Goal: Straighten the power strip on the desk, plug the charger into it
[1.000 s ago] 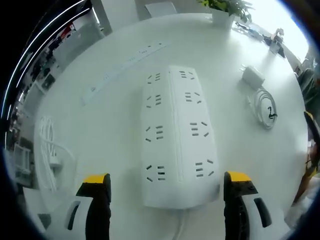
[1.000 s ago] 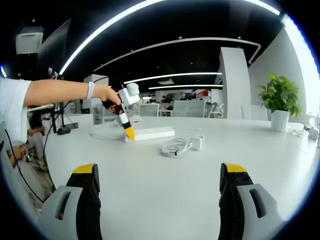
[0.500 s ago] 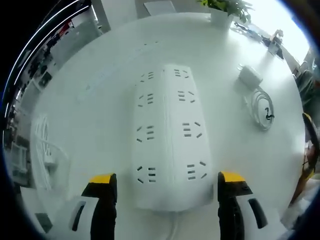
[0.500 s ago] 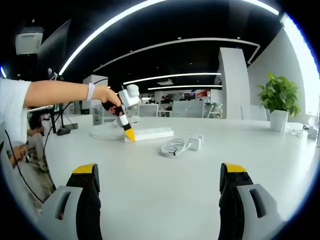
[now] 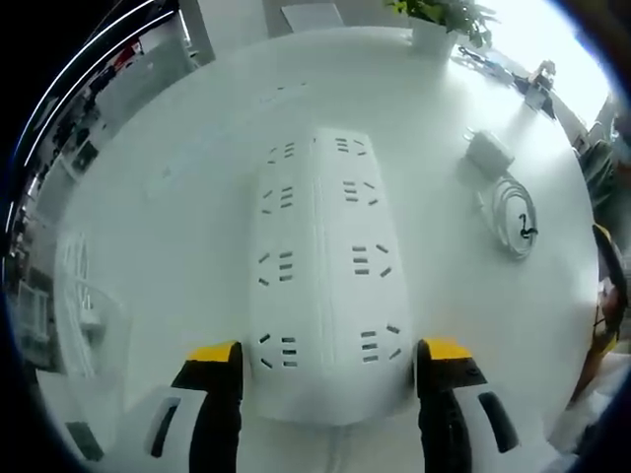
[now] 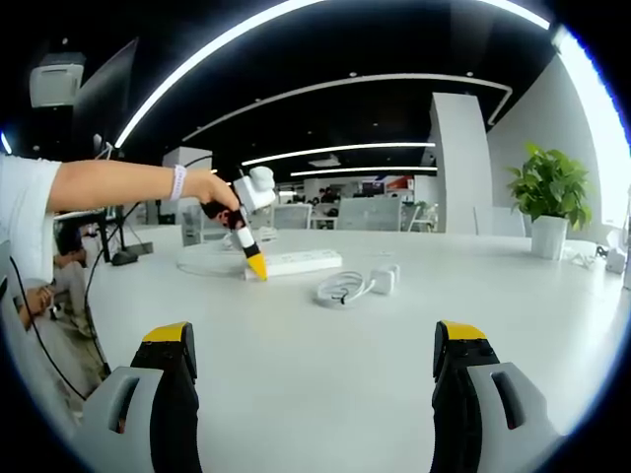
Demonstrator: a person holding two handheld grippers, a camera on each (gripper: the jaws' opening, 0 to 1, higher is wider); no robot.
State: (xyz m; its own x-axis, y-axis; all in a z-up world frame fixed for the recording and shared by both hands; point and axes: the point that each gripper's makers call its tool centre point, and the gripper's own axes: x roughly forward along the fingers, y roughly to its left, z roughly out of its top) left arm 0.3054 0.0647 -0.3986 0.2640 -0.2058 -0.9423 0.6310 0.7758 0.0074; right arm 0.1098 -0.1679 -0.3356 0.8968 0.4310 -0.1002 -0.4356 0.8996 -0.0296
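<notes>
The white power strip (image 5: 325, 266) lies lengthwise on the white desk (image 5: 177, 207), its near end between my left gripper's (image 5: 330, 360) yellow-tipped jaws. Both jaws press against the strip's long sides, so the gripper is shut on it. The white charger (image 5: 490, 151) and its coiled cable (image 5: 518, 222) lie to the strip's right. In the right gripper view, the left gripper (image 6: 255, 266), held in a person's hand, points down onto the strip (image 6: 306, 261), and the charger (image 6: 386, 278) lies beside it. My right gripper (image 6: 311, 340) hovers open over bare desk, well short of them.
A potted plant (image 5: 434, 25) stands at the desk's far edge, and the same plant (image 6: 549, 202) appears at the right. A loose white cable (image 5: 84, 305) lies left of the strip. A person's arm (image 6: 118, 182) reaches in from the left.
My left gripper's jaws have come together from wide apart onto the strip's sides, and the gripper has slid further along its near end. The right gripper has not moved.
</notes>
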